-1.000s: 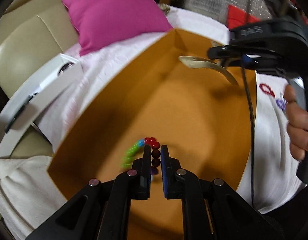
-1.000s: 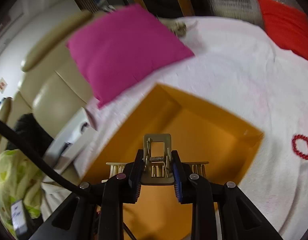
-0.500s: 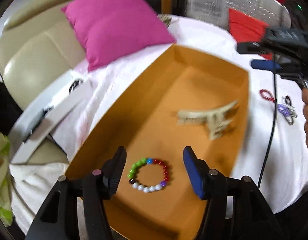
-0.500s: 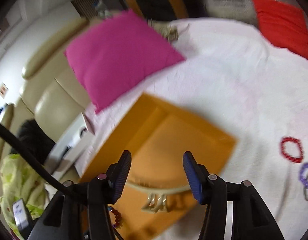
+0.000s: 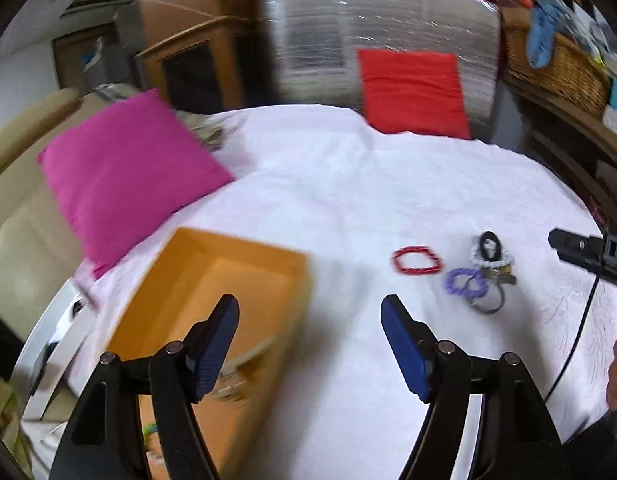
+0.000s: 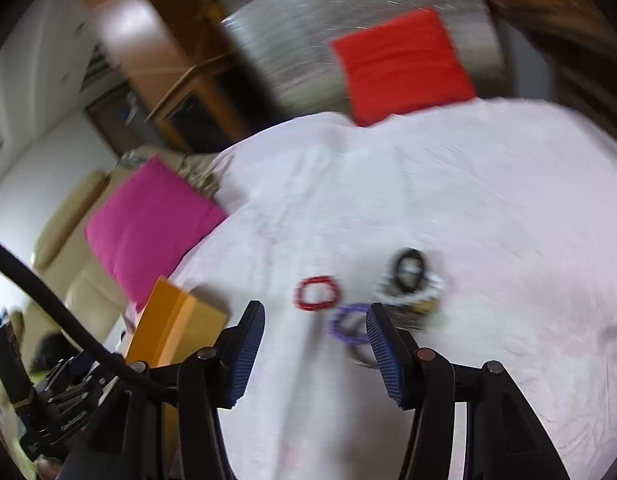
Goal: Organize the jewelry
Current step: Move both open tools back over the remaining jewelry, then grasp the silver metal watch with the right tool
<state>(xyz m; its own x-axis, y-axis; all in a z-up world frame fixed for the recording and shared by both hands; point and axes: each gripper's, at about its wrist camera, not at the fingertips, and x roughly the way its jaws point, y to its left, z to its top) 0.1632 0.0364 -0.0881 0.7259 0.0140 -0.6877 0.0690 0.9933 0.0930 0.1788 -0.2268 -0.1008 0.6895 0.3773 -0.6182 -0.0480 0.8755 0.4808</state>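
Both grippers hang empty over bare white cloth [image 5: 348,184]: left gripper [image 5: 310,344], jaws just widened, beside the orange box's [image 5: 212,280] right edge; right gripper [image 6: 315,350] spread, red bracelet [image 6: 317,293] just above.

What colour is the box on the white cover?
Orange. The box shows best in the left wrist view, though slightly blurred.

Bracelets [image 5: 417,261] on the bedsheet [image 5: 348,184], right of the box [image 5: 228,264]

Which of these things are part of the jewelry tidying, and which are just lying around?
Part of the job:
orange box
red bracelet
purple bracelet
small pile of black and white pieces

Just lying about:
pink cushion
red cushion
wicker basket
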